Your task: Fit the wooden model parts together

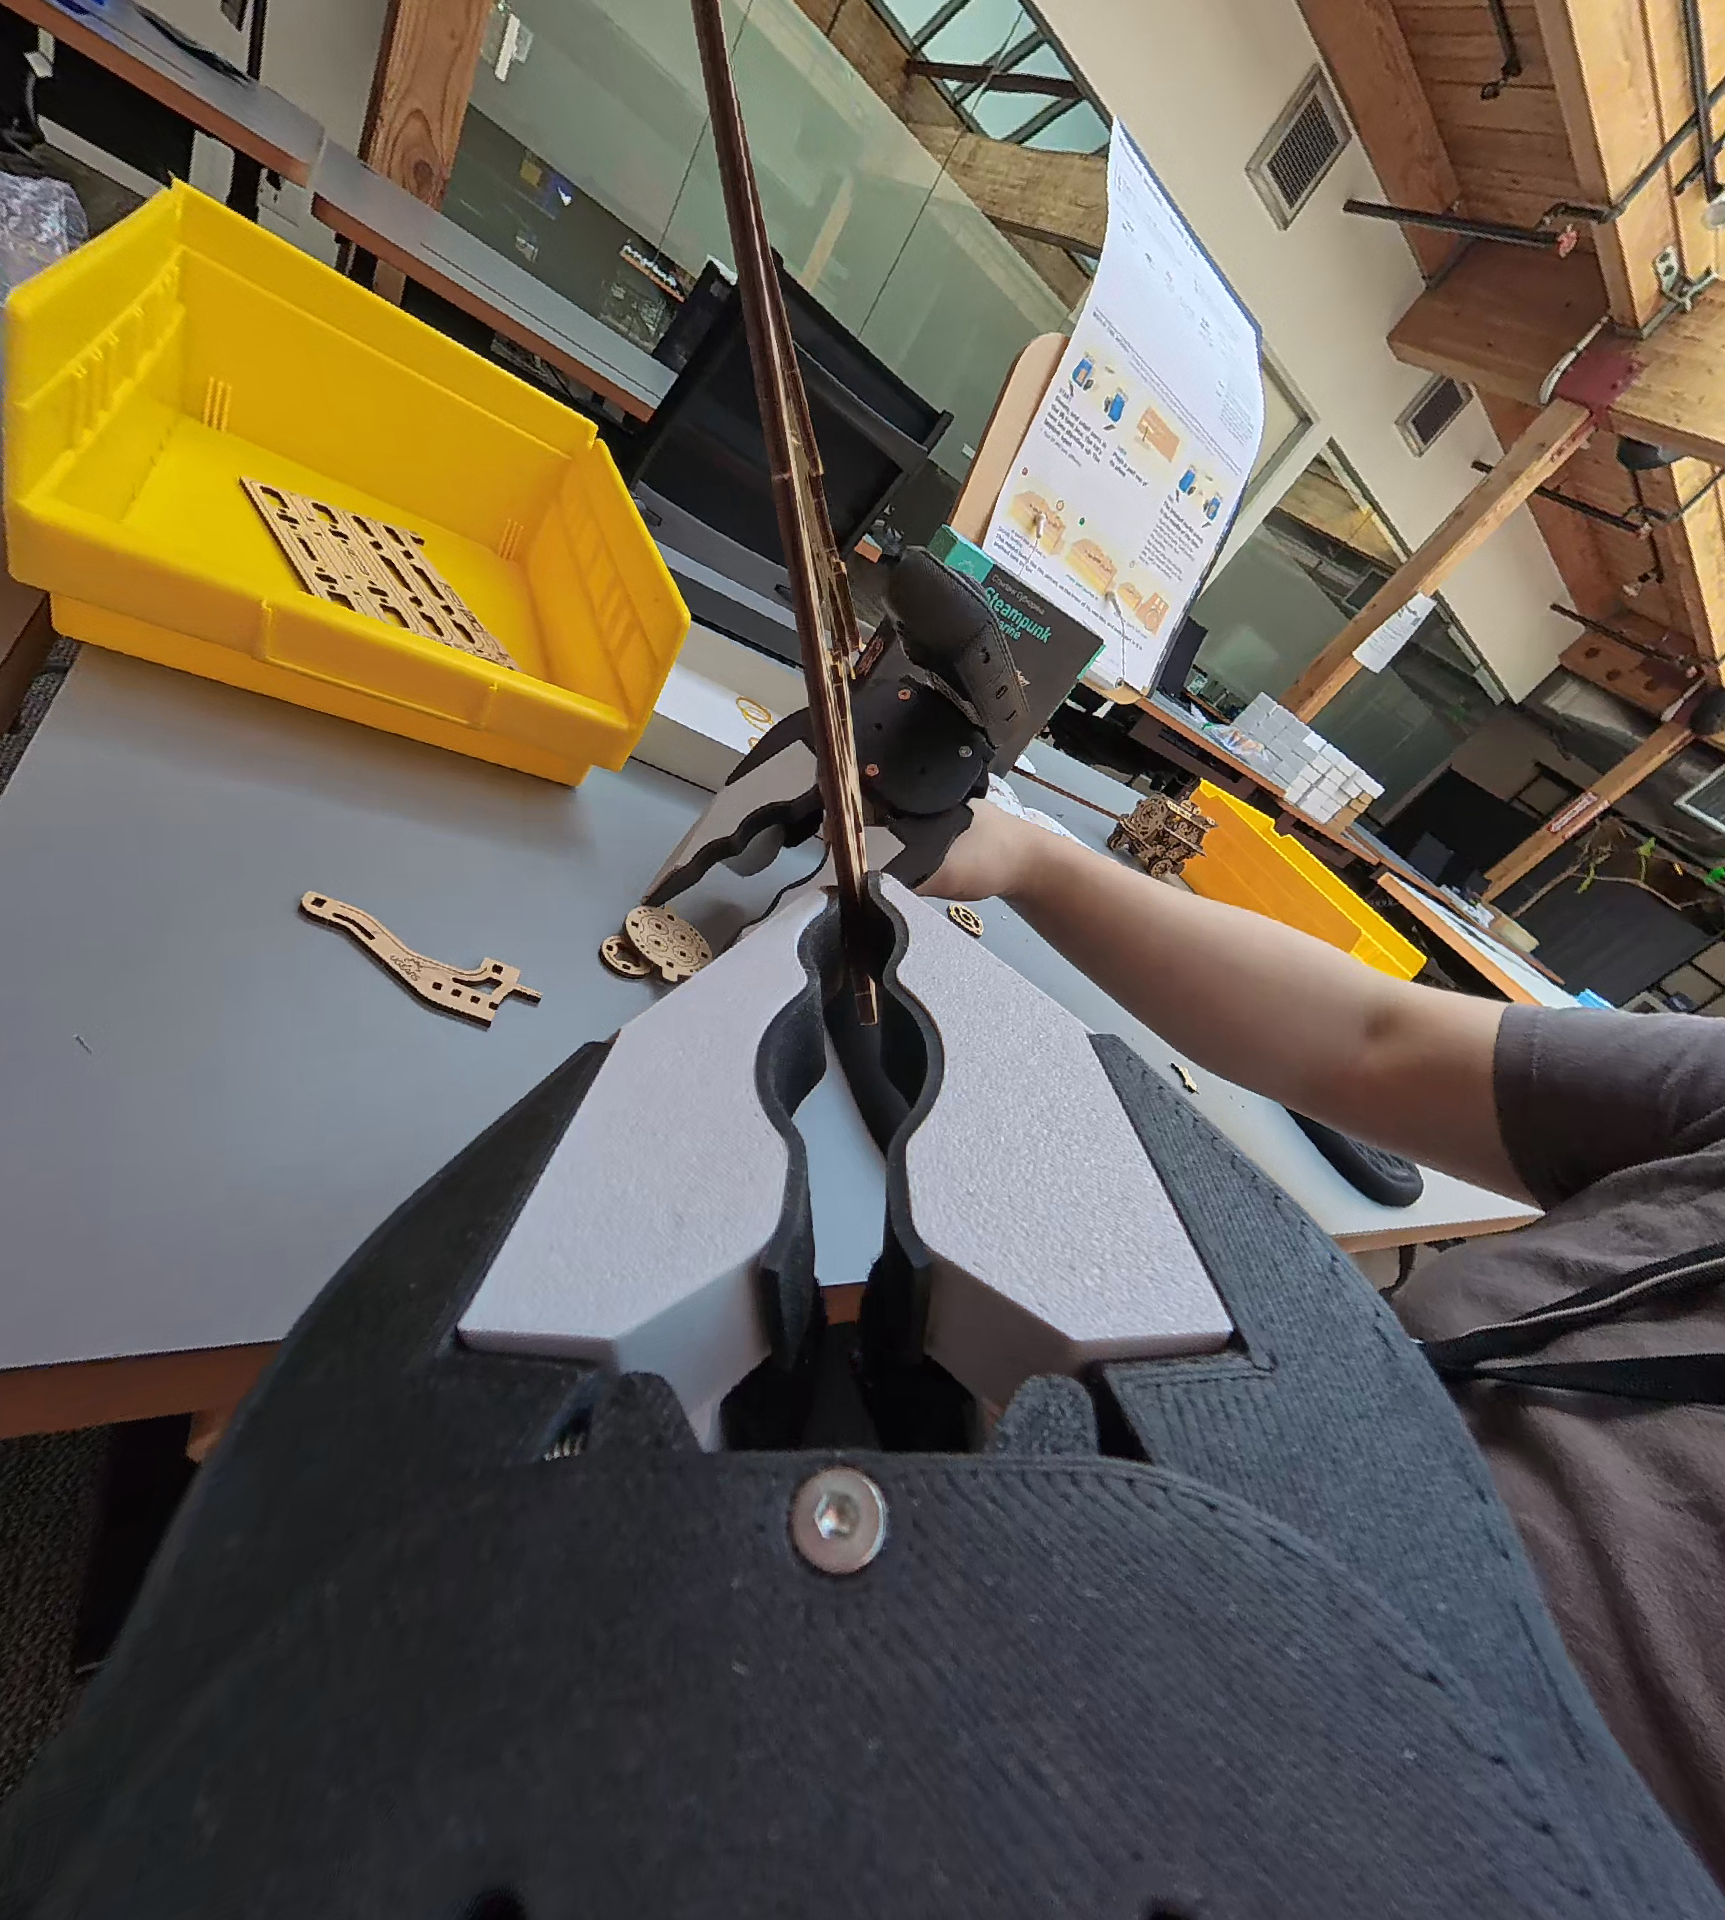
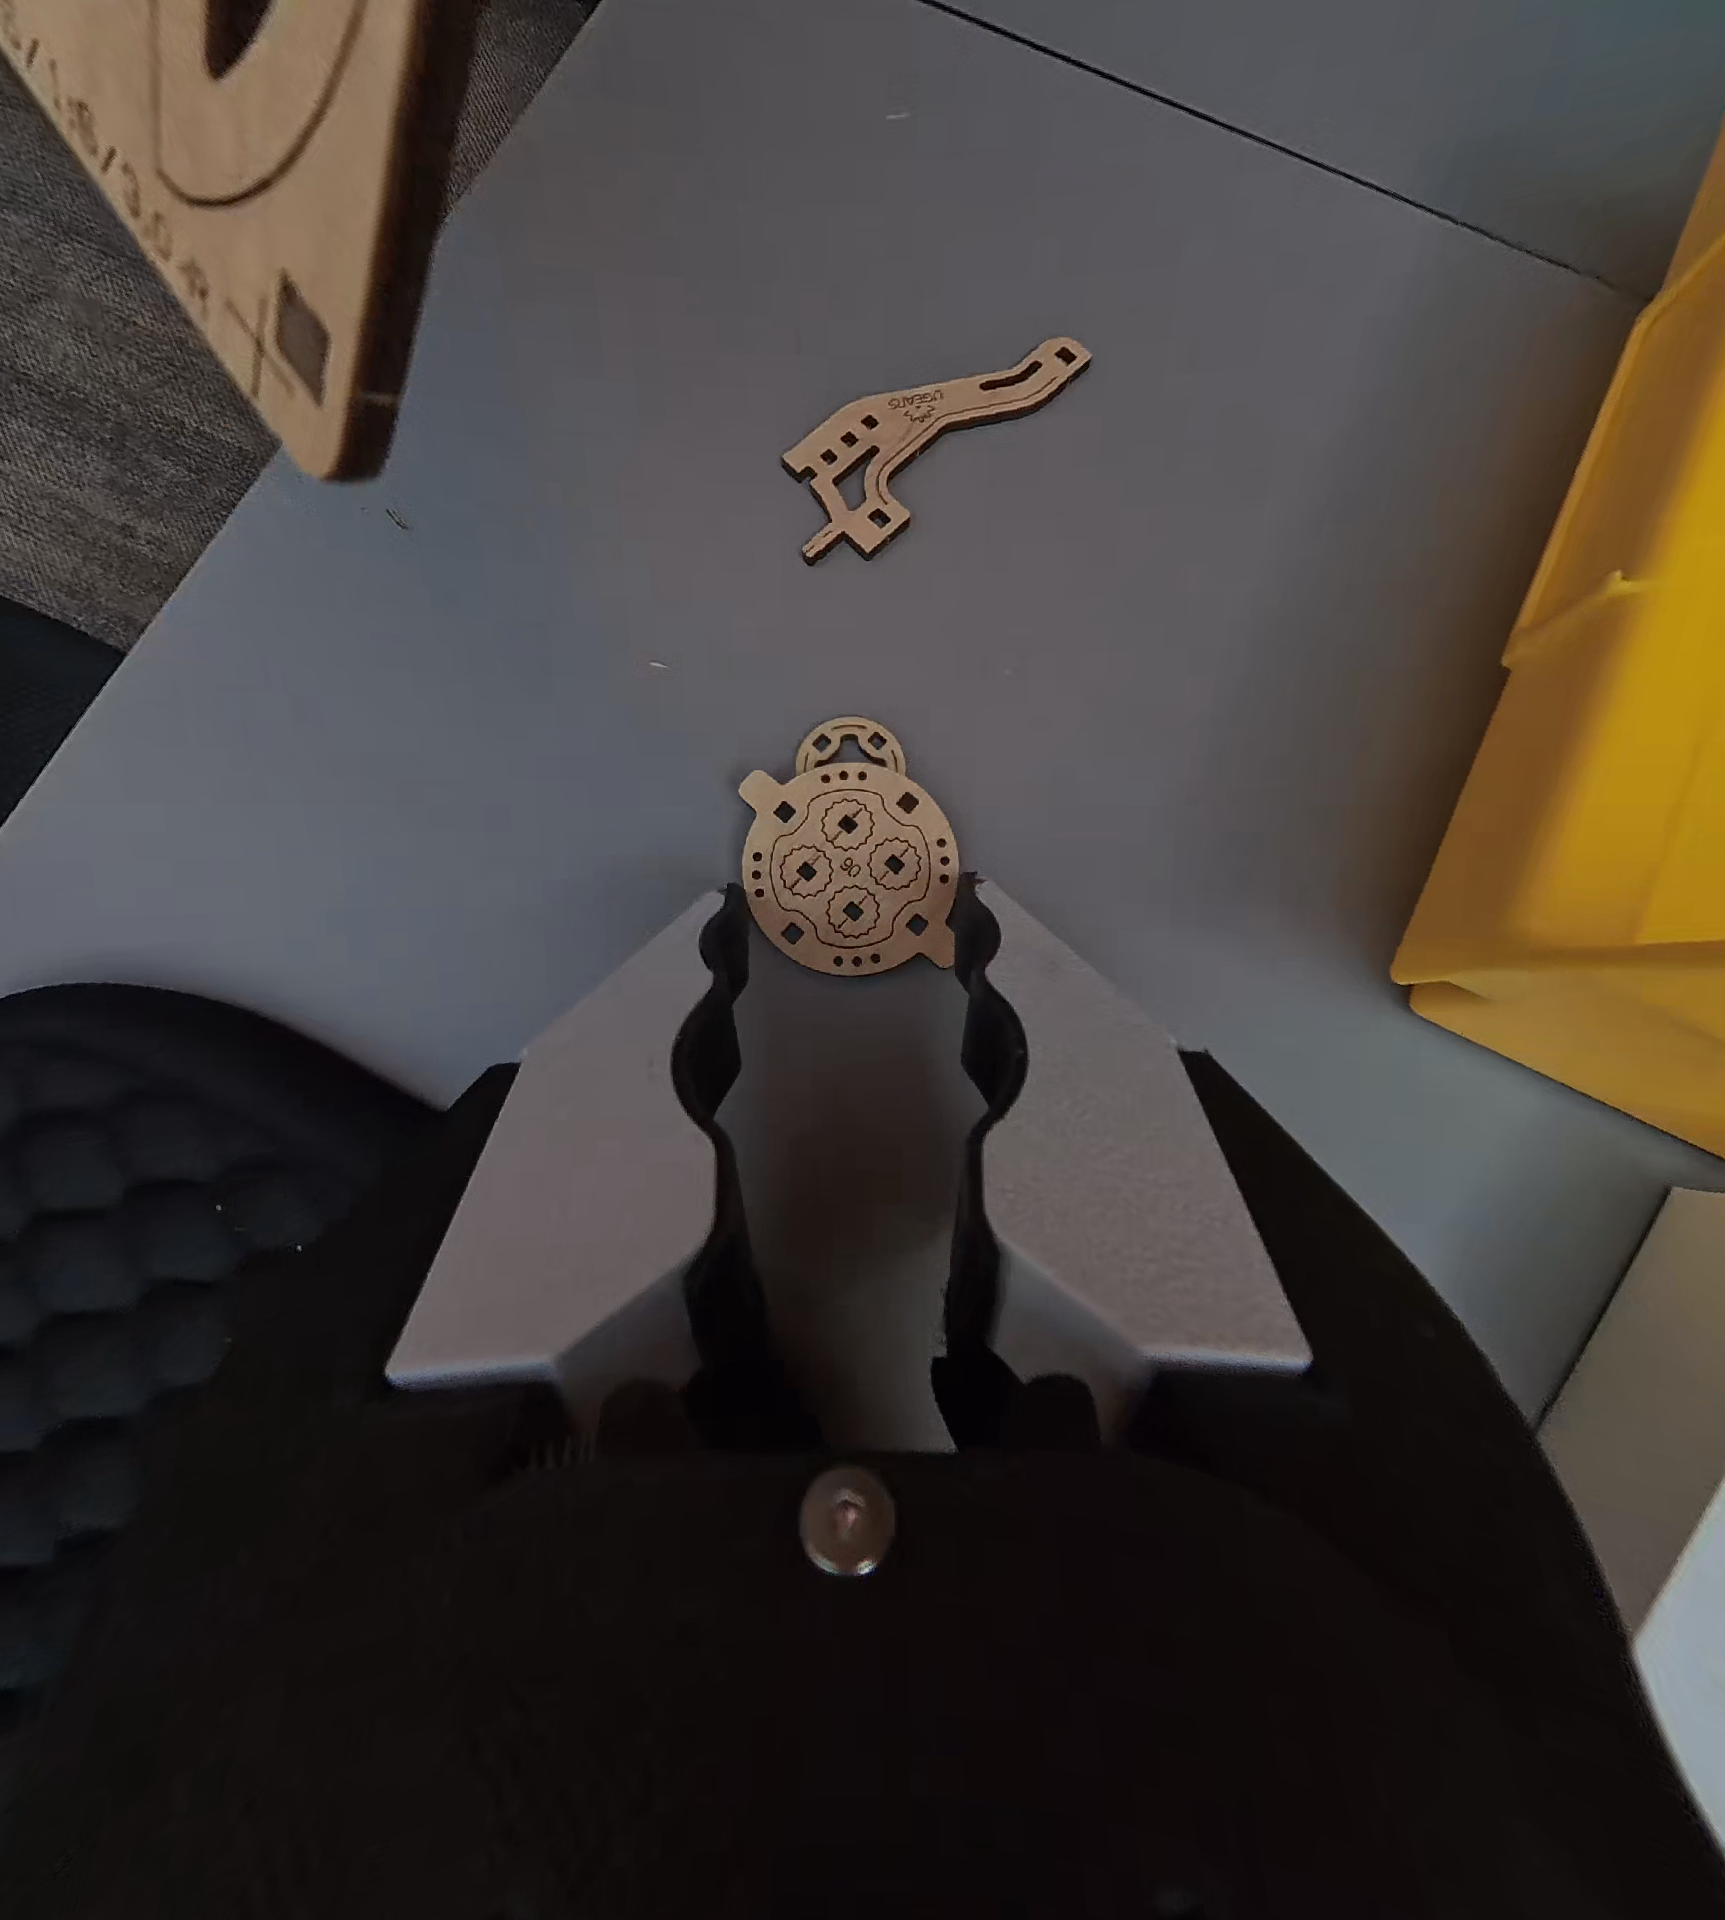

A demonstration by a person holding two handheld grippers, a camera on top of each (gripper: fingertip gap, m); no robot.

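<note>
Plywood sheet [image 1: 785,416], thin and probably brittle, stands edge-on clamped in the left gripper [image 1: 860,940]. Right gripper [image 2: 850,914], fingers apart, straddles the round disc [image 2: 850,871] flat on the table [image 2: 525,727]; its rim suits gripping.

Thin laser-cut wooden disc [image 2: 850,871] with dark scorched edges on a smooth matt grey table [image 2: 629,312]; glossy yellow plastic bin [image 1: 318,468]; right gripper's fingers [image 2: 1097,1143] grainy matt grey.

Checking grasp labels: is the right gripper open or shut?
Open. The right gripper has its fingers apart, straddling the round disc on the table; whether they touch its edges, cannot tell.
</note>
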